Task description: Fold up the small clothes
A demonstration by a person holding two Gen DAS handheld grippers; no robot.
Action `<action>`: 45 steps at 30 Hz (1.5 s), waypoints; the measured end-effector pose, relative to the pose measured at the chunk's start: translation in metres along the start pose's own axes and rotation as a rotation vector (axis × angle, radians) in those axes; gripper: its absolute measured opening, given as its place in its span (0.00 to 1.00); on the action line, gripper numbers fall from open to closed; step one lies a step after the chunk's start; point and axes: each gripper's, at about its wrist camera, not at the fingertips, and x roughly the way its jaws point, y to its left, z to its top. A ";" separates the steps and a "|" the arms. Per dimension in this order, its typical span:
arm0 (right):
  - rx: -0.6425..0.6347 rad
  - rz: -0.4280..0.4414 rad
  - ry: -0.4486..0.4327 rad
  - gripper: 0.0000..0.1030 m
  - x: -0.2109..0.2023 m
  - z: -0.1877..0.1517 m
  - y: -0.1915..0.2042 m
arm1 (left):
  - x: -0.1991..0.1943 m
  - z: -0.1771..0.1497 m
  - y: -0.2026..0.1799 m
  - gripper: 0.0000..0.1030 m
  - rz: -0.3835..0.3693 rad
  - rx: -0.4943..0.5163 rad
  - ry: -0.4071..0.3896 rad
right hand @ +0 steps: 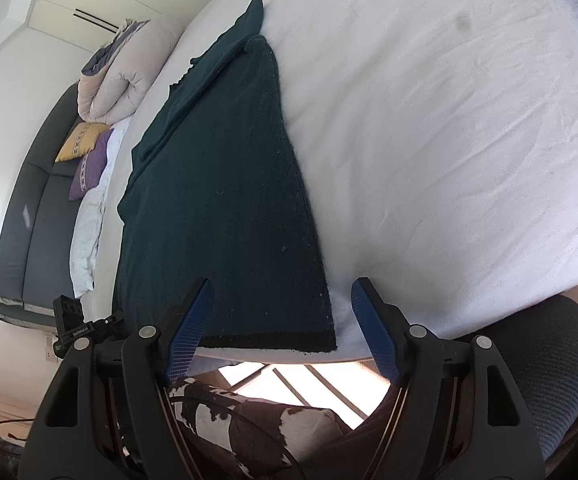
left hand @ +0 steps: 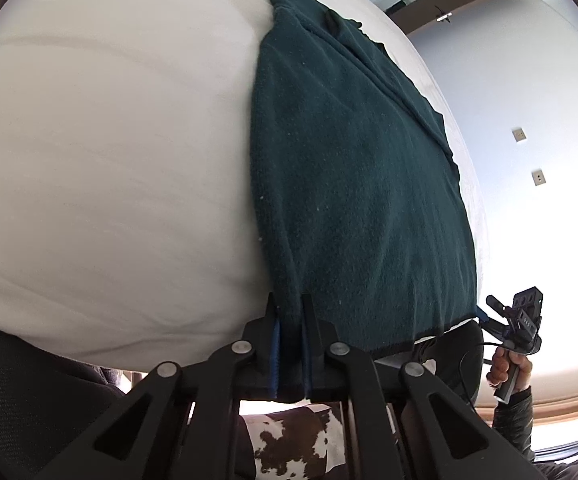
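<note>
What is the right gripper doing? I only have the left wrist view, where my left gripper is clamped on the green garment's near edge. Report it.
Observer: The right gripper is open. Its fingers sit either side of the green garment's near right corner and grip nothing.
Operator: Tell me whether that corner is lifted.
Observer: No, it lies flat on the white sheet, with its dark hem band along the bed's edge.
</note>
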 end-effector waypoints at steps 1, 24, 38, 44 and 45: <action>-0.003 -0.004 0.013 0.62 0.002 0.000 0.000 | 0.000 0.000 -0.001 0.07 0.004 0.004 -0.001; -0.039 0.219 -0.101 0.07 -0.023 0.024 0.040 | -0.050 0.019 -0.009 0.06 -0.284 -0.089 -0.201; -0.031 0.268 -0.164 0.07 -0.003 0.116 0.073 | -0.059 0.103 -0.025 0.06 -0.339 -0.109 -0.302; -0.002 0.268 -0.208 0.07 0.025 0.189 0.088 | -0.040 0.166 -0.019 0.06 -0.358 -0.172 -0.320; 0.005 0.264 -0.215 0.07 0.030 0.201 0.089 | -0.036 0.179 -0.018 0.06 -0.358 -0.184 -0.321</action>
